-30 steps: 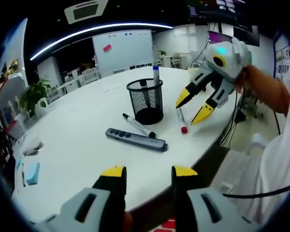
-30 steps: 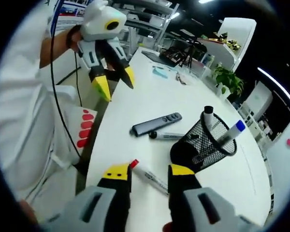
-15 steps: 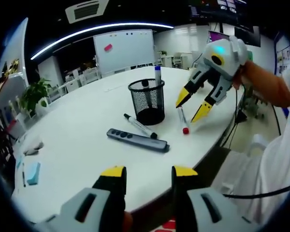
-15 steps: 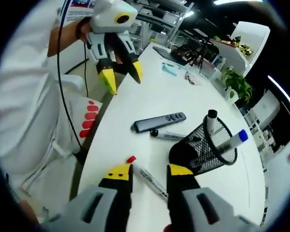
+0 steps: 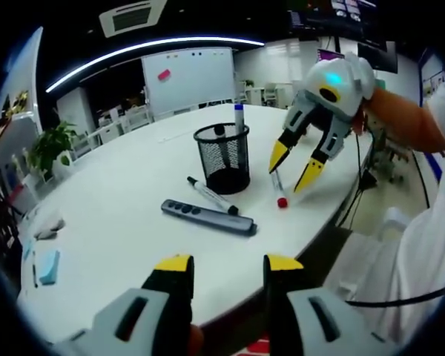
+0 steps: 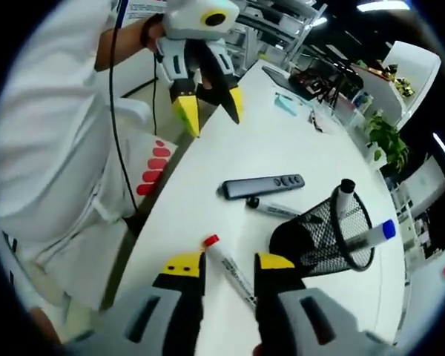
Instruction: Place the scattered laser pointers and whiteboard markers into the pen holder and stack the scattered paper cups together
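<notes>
The right claw [image 6: 220,268] hangs spread over the one red-capped whiteboard marker [image 6: 231,266] that lies on the round white table [image 5: 119,215], and the left claw [image 5: 228,271] is also spread, near the table edge. Beside it stands one black mesh pen holder [image 5: 223,156] with two markers inside. In front of the holder lie one black-capped marker [image 5: 212,196] and one flat grey laser pointer [image 5: 208,216].
</notes>
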Tool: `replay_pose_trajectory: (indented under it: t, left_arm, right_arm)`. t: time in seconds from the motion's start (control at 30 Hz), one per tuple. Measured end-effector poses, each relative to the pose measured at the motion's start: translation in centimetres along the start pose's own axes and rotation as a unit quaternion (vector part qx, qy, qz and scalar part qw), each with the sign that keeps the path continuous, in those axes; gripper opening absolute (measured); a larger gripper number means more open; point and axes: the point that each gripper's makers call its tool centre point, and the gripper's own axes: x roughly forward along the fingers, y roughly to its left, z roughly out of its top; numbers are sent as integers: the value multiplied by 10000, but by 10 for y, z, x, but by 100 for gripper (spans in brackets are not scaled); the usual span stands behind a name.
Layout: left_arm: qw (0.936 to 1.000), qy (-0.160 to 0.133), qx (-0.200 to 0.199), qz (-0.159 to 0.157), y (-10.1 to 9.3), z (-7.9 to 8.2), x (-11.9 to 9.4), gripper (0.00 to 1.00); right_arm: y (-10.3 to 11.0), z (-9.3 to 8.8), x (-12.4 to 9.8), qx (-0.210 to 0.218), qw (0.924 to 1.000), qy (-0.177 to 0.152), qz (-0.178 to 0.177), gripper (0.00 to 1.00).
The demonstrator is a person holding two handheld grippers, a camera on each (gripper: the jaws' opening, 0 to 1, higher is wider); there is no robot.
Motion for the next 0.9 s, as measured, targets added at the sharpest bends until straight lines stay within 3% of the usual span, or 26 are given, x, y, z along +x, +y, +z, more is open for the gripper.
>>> replay_pose_trajectory:
  t: [0.4,0.9]
  left_arm:
    - [10000,-36,-56,3,2,-1,1,38]
    - [10000,-13,-73,19,5,-6,-1,38]
  right_arm:
    - [3,-4,6,-185,9990,217,339,23]
    - [6,2,7,-247,9971,265,669,22]
